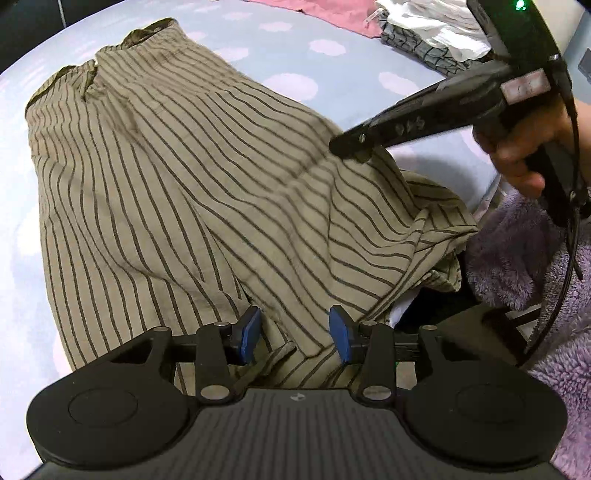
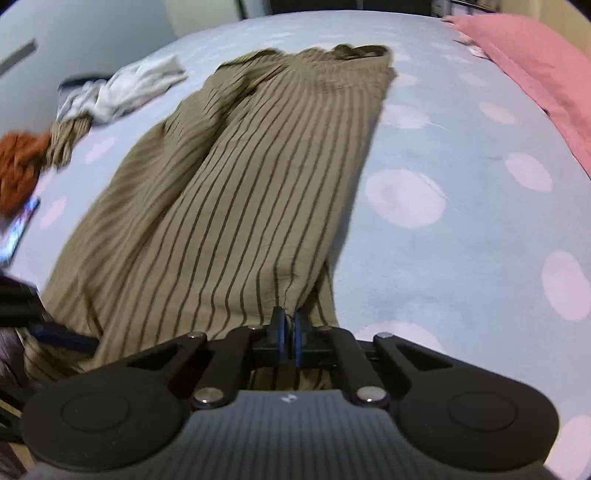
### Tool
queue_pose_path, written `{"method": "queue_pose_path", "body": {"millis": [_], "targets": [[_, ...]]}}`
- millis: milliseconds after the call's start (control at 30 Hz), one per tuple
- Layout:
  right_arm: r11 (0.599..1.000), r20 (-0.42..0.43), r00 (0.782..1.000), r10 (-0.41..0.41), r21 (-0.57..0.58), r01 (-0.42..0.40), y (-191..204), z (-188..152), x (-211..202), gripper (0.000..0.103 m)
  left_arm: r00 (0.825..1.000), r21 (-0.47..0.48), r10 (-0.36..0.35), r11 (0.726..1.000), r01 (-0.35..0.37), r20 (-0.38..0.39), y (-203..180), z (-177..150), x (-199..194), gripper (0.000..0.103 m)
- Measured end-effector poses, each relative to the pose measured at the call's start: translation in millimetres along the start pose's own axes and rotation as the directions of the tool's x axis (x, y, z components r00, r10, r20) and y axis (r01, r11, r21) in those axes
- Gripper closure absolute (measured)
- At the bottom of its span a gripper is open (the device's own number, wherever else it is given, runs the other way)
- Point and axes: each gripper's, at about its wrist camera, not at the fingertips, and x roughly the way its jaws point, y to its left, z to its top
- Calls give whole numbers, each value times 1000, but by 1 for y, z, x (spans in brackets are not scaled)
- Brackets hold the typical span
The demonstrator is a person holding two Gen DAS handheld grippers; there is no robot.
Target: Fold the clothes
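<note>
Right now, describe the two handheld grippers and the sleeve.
Both grippers are black plastic with blue pads on the fingers and silver pivot screws. The right gripper carries a black cable, a green light and a pale label. The sleeve is fluffy lilac fleece.

Place: a home bedroom, by the look of it.
Surface: a bed under a pale blue sheet with soft pink spots.
Bedding: a pink pillow at the far edge.
Laundry: loose garments heaped on the sheet; a folded pile at a corner.
Fleece: something fluffy and lilac, perhaps a blanket.
</note>
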Motion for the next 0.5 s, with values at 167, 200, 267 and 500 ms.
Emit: {"method": "queue_pose_path", "body": {"millis": [167,200,267,500], "targets": [[992,1,1000,-17,126,17,-25,-3,-10,97,1000,29,-16,999,16,-1,-5,1,0,60],[989,-2,1000,-19,147,19,-29,-4,-10,97,1000,29,-8,1000,8,-12,-4,0,1,60],[983,-6,1000,-28,179,28,-35,-6,-11,97,999,23,12,1000,-11,-39,-2,-3,4,60],[986,-44,998,-44,160,51,-34,-11,-6,97,998,11,29,1000,-28,-60,4,-10,0,60]]}}
